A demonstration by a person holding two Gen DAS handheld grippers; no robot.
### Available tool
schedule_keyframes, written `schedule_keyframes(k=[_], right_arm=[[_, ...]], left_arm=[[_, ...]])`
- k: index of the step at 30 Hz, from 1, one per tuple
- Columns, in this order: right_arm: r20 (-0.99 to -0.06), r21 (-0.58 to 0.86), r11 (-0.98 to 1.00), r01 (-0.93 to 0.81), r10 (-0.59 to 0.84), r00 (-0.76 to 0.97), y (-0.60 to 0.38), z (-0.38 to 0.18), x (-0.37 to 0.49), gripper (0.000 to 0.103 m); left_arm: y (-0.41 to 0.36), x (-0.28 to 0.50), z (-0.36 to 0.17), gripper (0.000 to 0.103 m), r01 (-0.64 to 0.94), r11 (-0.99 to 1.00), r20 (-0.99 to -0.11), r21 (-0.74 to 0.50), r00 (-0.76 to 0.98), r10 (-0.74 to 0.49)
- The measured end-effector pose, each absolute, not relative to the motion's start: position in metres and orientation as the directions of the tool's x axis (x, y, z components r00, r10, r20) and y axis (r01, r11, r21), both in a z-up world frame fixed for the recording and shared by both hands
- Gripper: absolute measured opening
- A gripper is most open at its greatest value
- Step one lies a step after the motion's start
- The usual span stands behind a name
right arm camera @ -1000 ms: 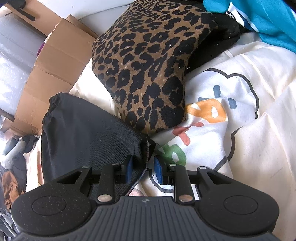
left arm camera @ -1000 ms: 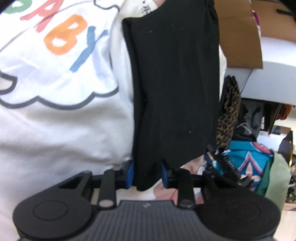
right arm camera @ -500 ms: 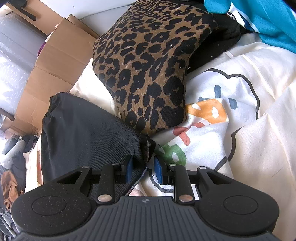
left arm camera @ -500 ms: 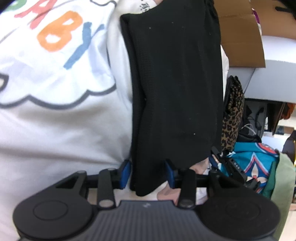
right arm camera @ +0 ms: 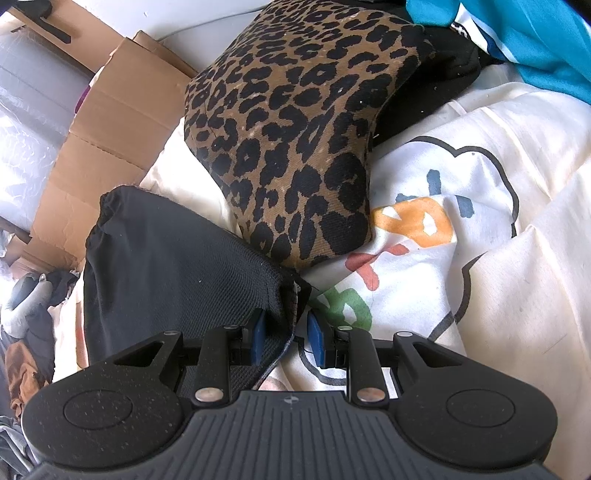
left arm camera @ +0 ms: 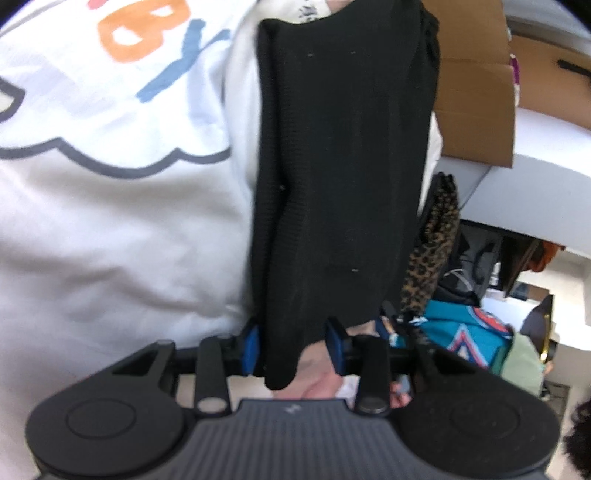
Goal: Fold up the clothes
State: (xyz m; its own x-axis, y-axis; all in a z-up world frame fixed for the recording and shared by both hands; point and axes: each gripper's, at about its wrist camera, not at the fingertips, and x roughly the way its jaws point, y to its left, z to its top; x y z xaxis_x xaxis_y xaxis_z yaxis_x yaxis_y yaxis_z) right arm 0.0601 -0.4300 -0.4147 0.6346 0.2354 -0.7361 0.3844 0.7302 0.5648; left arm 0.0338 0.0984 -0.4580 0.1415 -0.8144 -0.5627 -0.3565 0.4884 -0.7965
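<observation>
lying on the printed sheet (right arm camera: 498, 206): the folded garment (right arm camera: 166, 266) at left, the spotted cushion (right arm camera: 295, 129) just behind and to its right, touching it. sitting behind both, at far left, the cardboard box (right arm camera: 99, 136). spreading past the cushion at upper right, another cloth (right arm camera: 517, 33) (partly cut off). in the left wrist view, hanging before the sheet (left arm camera: 110, 229), the garment (left arm camera: 343, 166), box (left arm camera: 476, 96) at right.

Brown cardboard box (right arm camera: 107, 147) against white wall (left arm camera: 535, 192); clear bubble wrap (right arm camera: 26, 122) just beside box; bright daylight.
</observation>
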Motion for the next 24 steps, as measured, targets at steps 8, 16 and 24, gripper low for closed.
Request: schedule_keyframes(k=[8, 16, 24], right_arm=[[-0.734, 0.567, 0.727, 0.387, 0.232, 0.638, -0.43, -0.415, 0.06, 0.03], [-0.737, 0.56, 0.735, 0.382, 0.232, 0.634, -0.43, -0.415, 0.061, 0.03], [-0.73, 0.568, 0.727, 0.385, 0.229, 0.644, -0.43, -0.417, 0.059, 0.03]], left_arm=[[0.095, 0.041, -0.467, 0.04, -0.373, 0.459, -0.55, -0.807, 0.189, -0.814], [0.09, 0.04, -0.468, 0.04, -0.379, 0.417, -0.513, -0.826, 0.197, -0.836], [0.103, 0.029, -0.471, 0.032, -0.434, 0.365, -0.488, -0.823, 0.212, -0.847]])
